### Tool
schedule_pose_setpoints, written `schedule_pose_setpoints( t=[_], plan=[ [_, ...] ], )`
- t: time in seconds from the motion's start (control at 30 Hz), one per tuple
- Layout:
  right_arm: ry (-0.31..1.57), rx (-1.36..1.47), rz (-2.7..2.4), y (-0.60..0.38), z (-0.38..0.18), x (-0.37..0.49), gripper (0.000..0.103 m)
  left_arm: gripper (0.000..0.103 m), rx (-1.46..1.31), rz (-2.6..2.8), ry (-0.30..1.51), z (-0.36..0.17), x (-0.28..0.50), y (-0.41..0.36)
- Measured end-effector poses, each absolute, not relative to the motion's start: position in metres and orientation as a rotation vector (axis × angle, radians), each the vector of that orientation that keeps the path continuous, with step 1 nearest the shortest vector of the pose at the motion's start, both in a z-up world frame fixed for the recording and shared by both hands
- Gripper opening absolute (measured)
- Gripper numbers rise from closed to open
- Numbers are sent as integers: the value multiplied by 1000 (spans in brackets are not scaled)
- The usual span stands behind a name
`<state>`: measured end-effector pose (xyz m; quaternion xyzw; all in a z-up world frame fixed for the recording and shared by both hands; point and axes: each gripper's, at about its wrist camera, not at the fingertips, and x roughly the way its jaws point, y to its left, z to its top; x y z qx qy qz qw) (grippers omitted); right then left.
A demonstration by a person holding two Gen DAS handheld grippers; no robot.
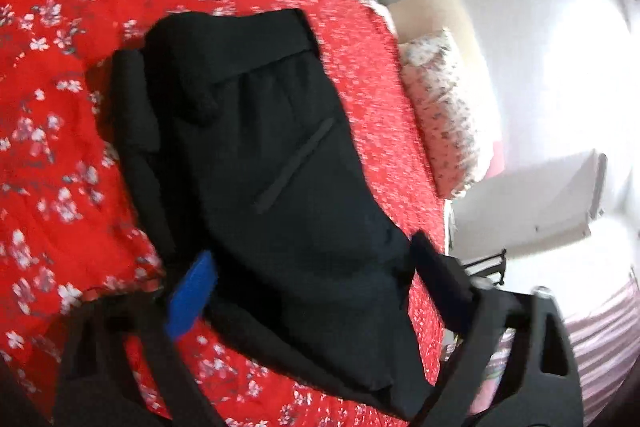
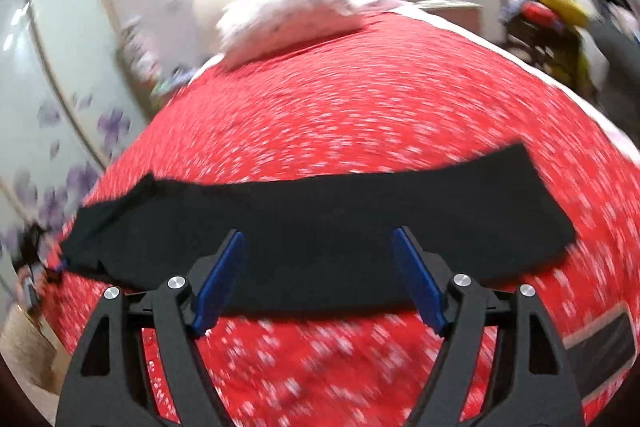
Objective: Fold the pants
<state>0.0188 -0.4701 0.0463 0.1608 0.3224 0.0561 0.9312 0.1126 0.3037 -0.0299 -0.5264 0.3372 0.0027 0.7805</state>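
Observation:
The black pants (image 2: 320,223) lie stretched left to right across a red flowered bedspread (image 2: 340,107). My right gripper (image 2: 320,267) is open, its blue pads wide apart just above the near edge of the pants, holding nothing. In the left wrist view the pants (image 1: 280,167) lie close up, waistband at the top and a slit pocket in the middle. My left gripper (image 1: 312,275) is open, its blue pad (image 1: 190,295) at the left and the black finger at the right, with the pants' fabric lying between them.
A white flowered pillow (image 2: 288,15) lies at the head of the bed, also in the left wrist view (image 1: 440,99). A wardrobe with purple flowers (image 2: 52,99) stands left of the bed. A cluttered rack (image 2: 552,23) stands at the right. The bed's edge (image 1: 446,227) drops off beside the pants.

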Motion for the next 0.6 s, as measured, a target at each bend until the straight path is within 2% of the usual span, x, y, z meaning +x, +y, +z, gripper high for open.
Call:
schedule_pose_setpoints(
  t=[0.03, 0.1, 0.13, 0.17, 0.3, 0.47, 0.53, 0.6],
  plan=[
    [647, 360, 96, -480, 45, 8, 78, 65, -1137, 25, 743, -31, 113, 306],
    [631, 407, 74, -491, 42, -7, 79, 30, -1144, 63, 783, -39, 114, 309],
    [626, 427, 68, -496, 39, -12, 79, 19, -1144, 83, 799, -43, 113, 311],
    [620, 458, 59, -503, 37, -18, 79, 15, -1142, 89, 806, -47, 112, 312],
    [604, 526, 43, -516, 34, -24, 79, 10, -953, 97, 798, -25, 105, 305],
    [580, 556, 36, -524, 32, -28, 79, 10, -743, 132, 804, -3, 106, 304],
    [568, 593, 13, -530, 30, -29, 79, 13, -687, 165, 864, -13, 112, 299],
    [558, 648, -19, -539, 27, -31, 79, 21, -675, 184, 858, -16, 108, 296]
  ],
)
